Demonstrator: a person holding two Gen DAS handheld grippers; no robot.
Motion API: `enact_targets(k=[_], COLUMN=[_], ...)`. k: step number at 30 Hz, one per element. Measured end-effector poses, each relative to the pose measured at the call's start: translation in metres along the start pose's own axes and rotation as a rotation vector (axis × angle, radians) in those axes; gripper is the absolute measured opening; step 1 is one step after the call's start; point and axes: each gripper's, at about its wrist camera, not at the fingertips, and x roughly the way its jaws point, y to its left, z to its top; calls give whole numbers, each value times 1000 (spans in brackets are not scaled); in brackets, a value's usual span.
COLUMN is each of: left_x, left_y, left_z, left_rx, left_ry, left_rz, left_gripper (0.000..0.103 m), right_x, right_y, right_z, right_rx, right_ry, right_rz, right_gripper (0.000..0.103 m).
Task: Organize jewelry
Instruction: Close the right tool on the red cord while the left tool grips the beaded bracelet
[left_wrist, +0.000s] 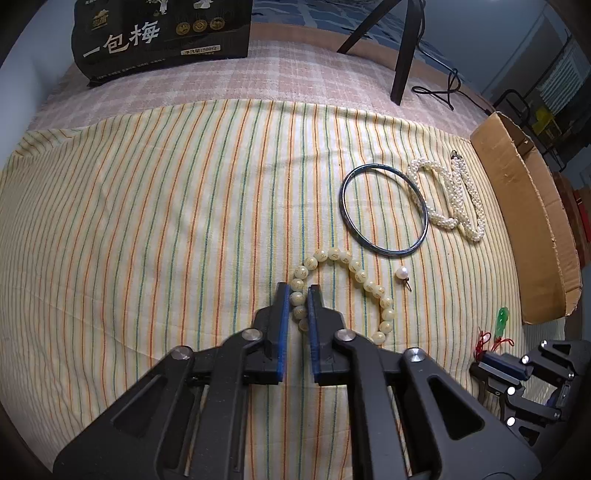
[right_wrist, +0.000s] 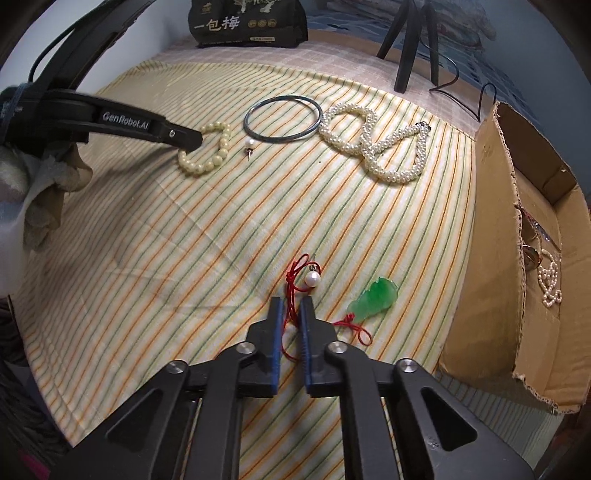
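On the striped cloth (left_wrist: 147, 206), my left gripper (left_wrist: 298, 291) points steeply down, shut on a cream bead bracelet (left_wrist: 354, 269) with its left run of beads between the blue pads. My right gripper (right_wrist: 291, 304) is shut on a thin red cord (right_wrist: 293, 295). The cord leads to a green jade pendant (right_wrist: 376, 295) lying just to the right. A loose pearl (right_wrist: 311, 278) rests against the cord ahead of the fingertips. Further back lie a dark bangle (left_wrist: 344, 199), a pearl rope necklace (right_wrist: 369, 147) and another single pearl (left_wrist: 402, 274).
An open cardboard box (right_wrist: 491, 258) stands at the cloth's right edge with some jewelry (right_wrist: 550, 280) inside. At the back are a black printed bag (left_wrist: 162, 33), dark tripod legs (left_wrist: 404, 48) and a cable (left_wrist: 439, 92). A gloved hand (right_wrist: 48, 184) holds the left gripper.
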Motion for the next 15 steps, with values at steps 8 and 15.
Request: enact_targets(k=[8,15], left_x=[-15,-34], left_y=[7,11], left_z=[-4,-3], left_rx=[-32,-60], left_ry=[-16,-51], left_rz=[-36,-76], left_gripper=[5,5], right_x=[-21,-51], right_y=[-3,-12], right_z=[-6,-3], right_rx=[22,83], right_ry=[-27,-104], right_rz=[24,40], right_gripper=[1,1])
